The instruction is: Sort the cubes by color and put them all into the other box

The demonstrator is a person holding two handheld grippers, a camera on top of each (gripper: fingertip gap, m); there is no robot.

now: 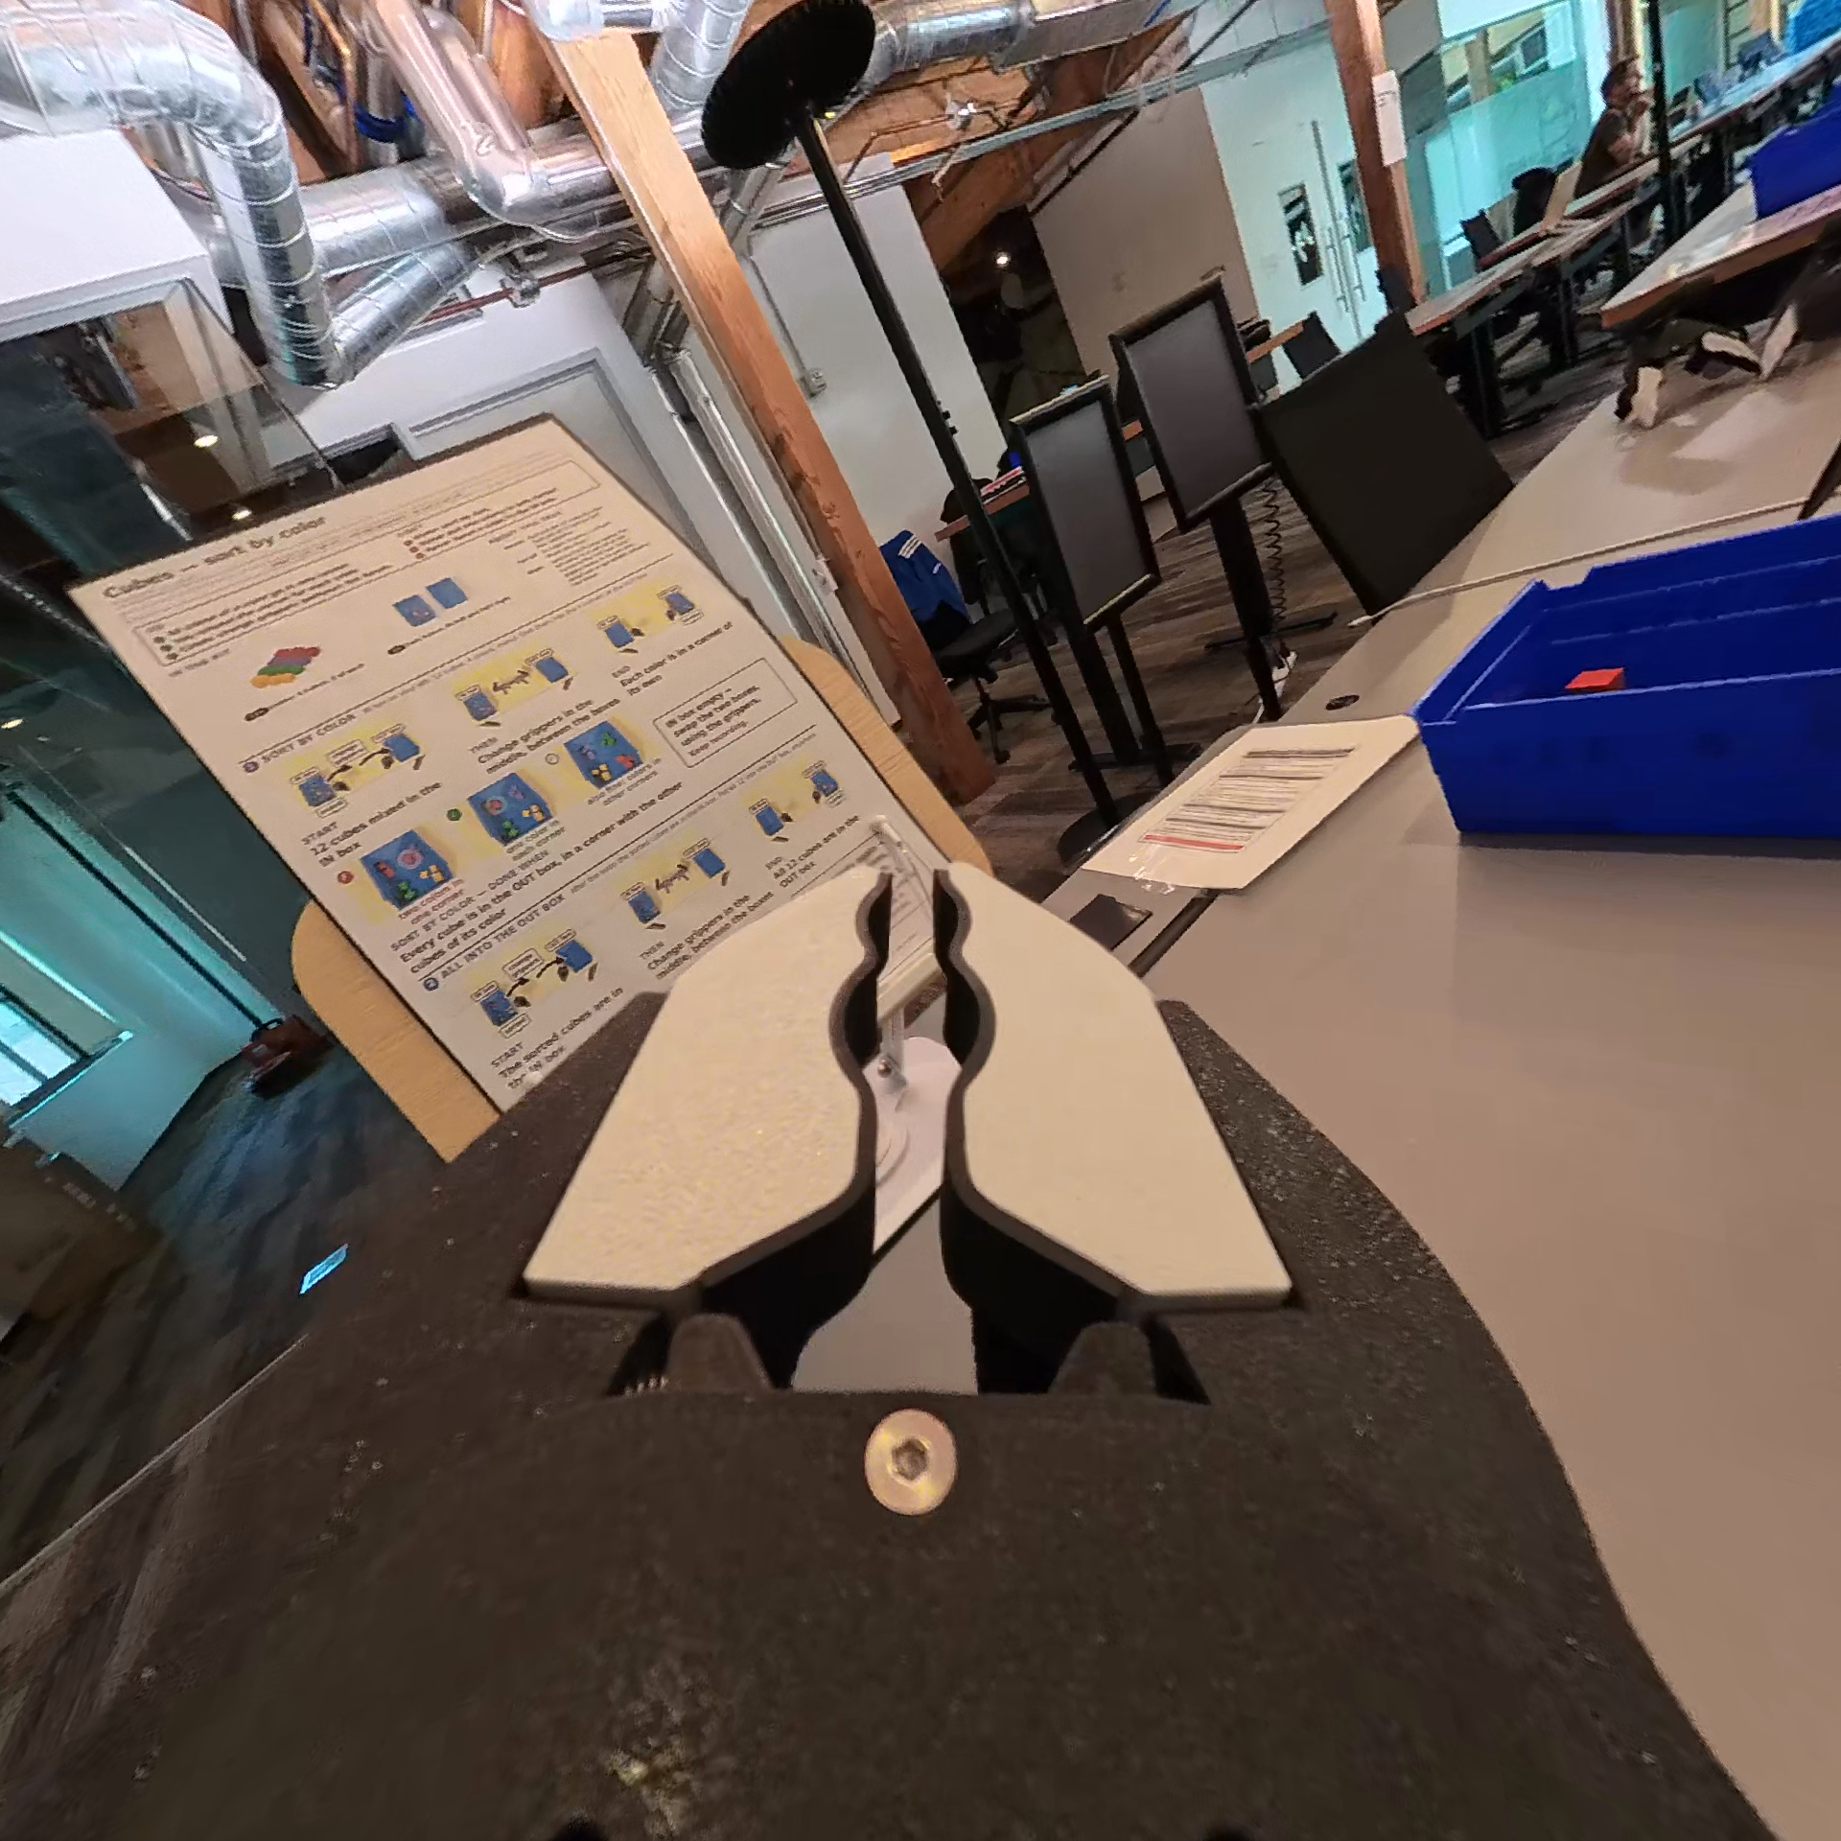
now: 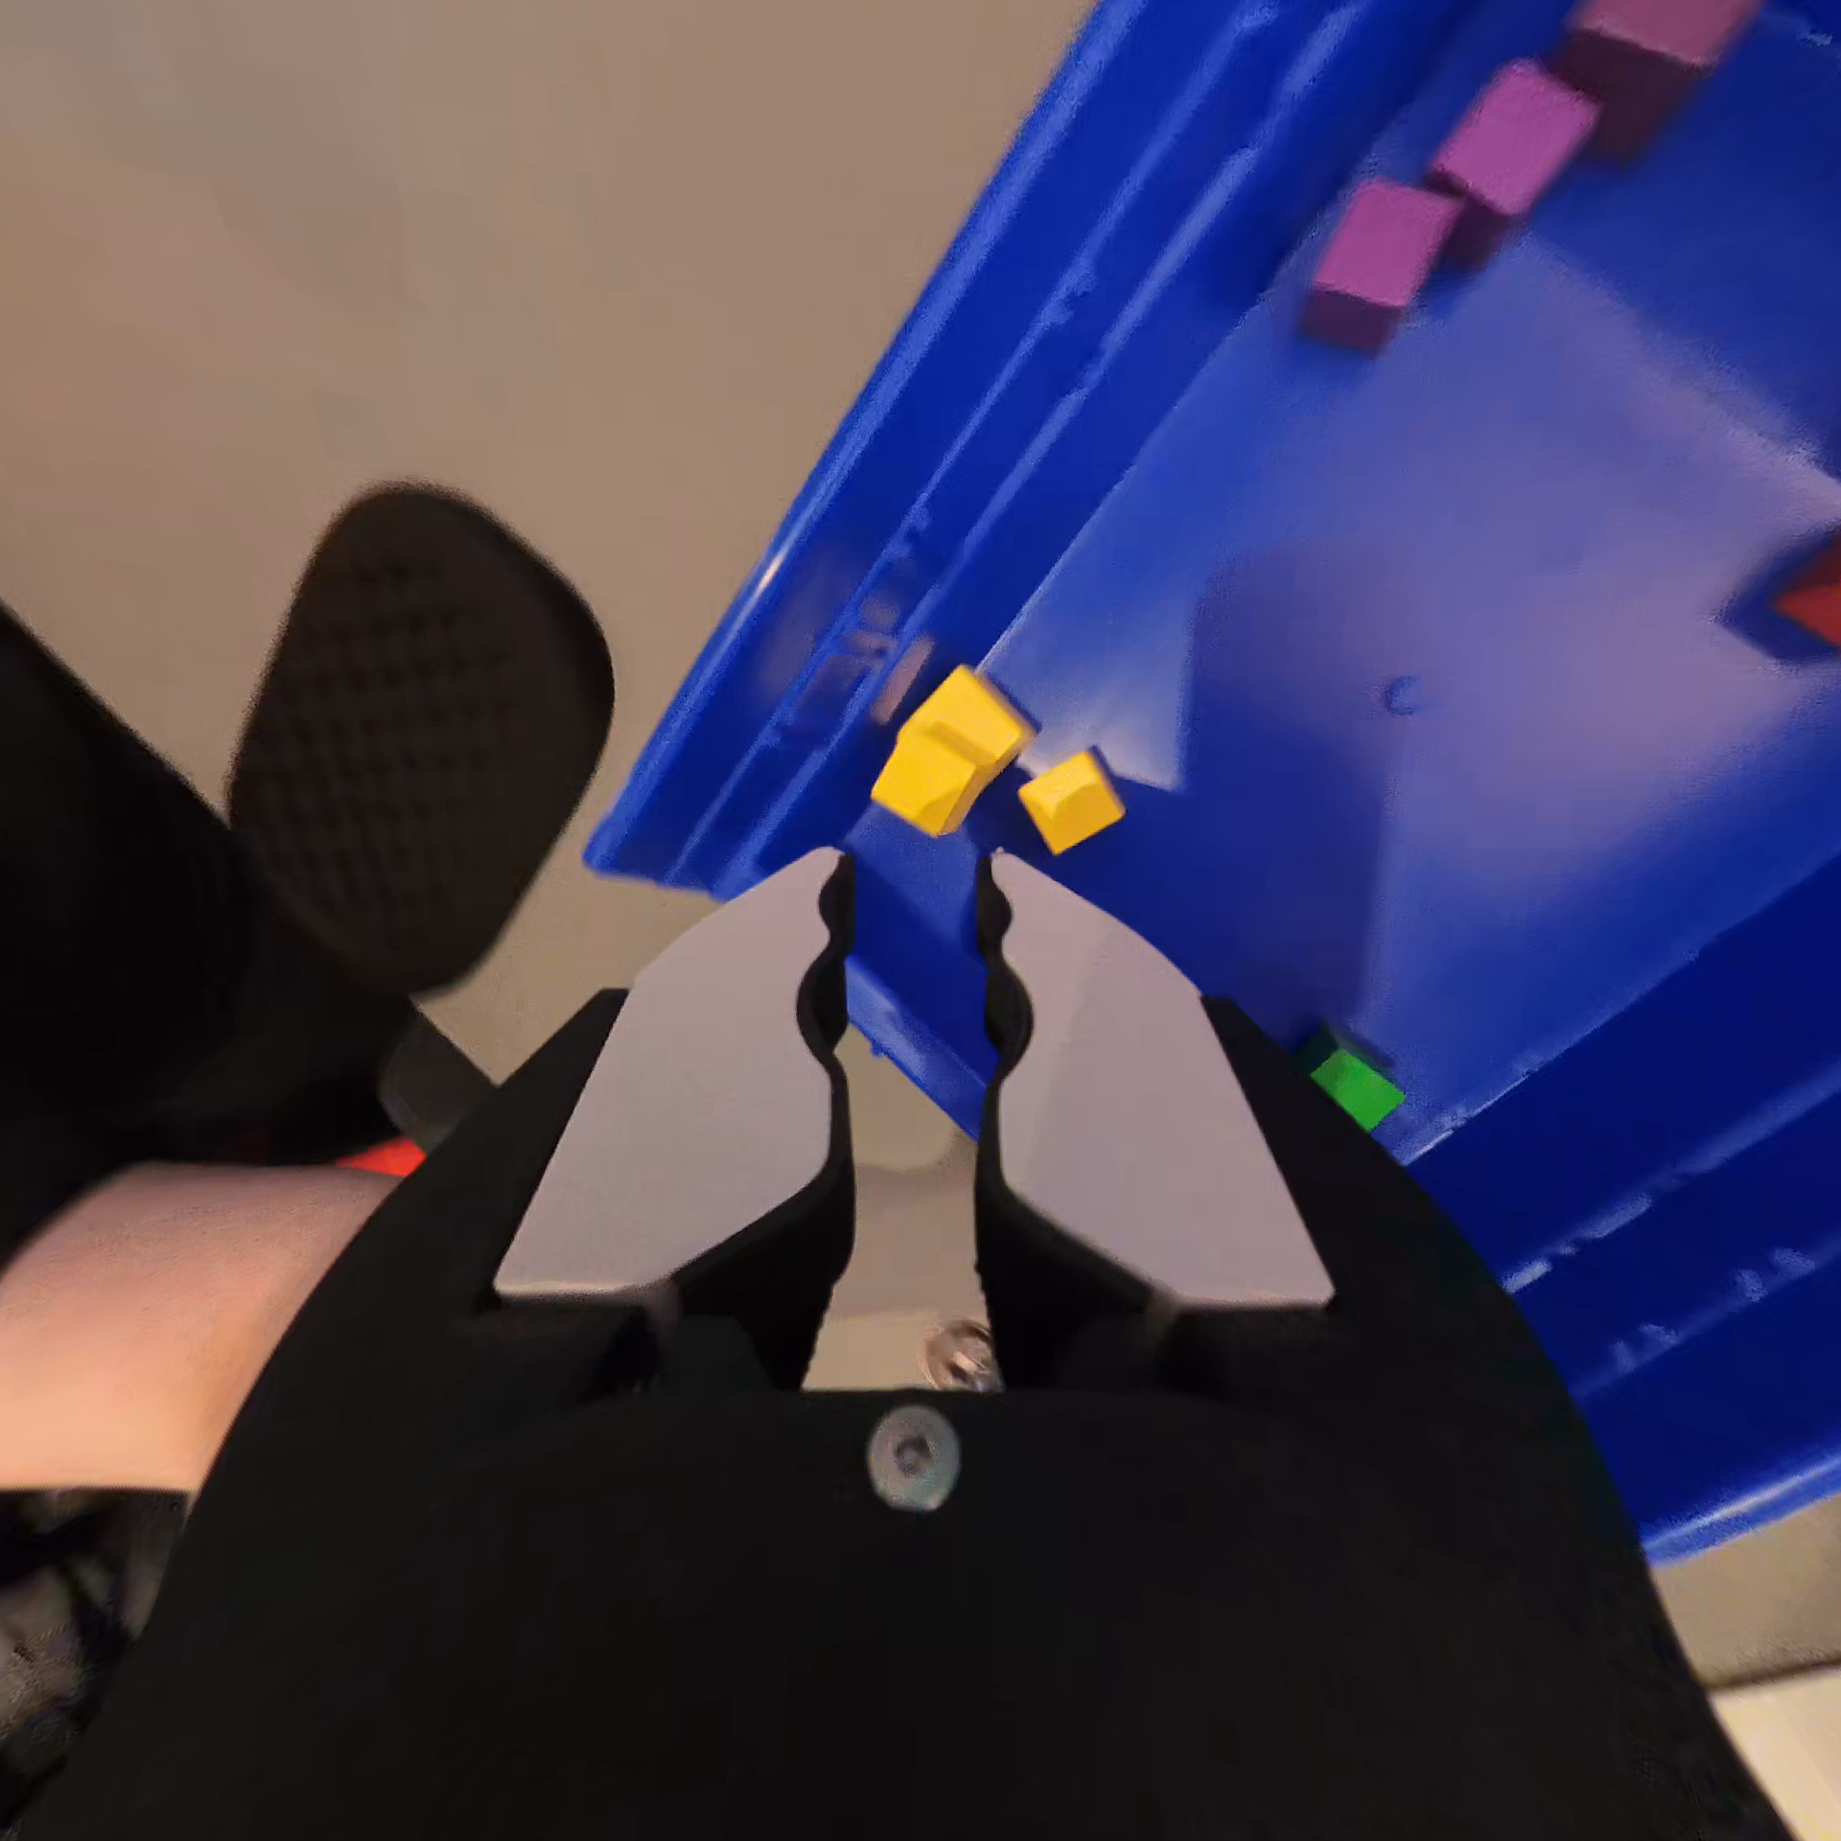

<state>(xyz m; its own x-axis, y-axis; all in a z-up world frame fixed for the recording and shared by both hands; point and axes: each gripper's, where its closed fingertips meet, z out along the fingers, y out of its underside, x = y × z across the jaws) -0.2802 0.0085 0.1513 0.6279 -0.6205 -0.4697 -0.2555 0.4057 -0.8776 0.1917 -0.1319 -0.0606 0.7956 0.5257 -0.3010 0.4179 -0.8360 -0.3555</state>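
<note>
Left faces outward – right looks down close

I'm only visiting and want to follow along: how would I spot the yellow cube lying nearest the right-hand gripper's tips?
Find the blue box in the right wrist view, then the corner just beyond the right gripper. Yellow pieces lie there: a bigger yellow clump against the wall and, beside it, the single yellow cube. It is the smaller one, lying apart toward the box's middle, unlike the purple cubes far along the wall.

Blue box (image 2: 1494, 697) holds three purple cubes (image 2: 1514, 139) in a row, yellow cubes (image 2: 946, 762) at its corner, one green cube (image 2: 1355, 1086).
</note>
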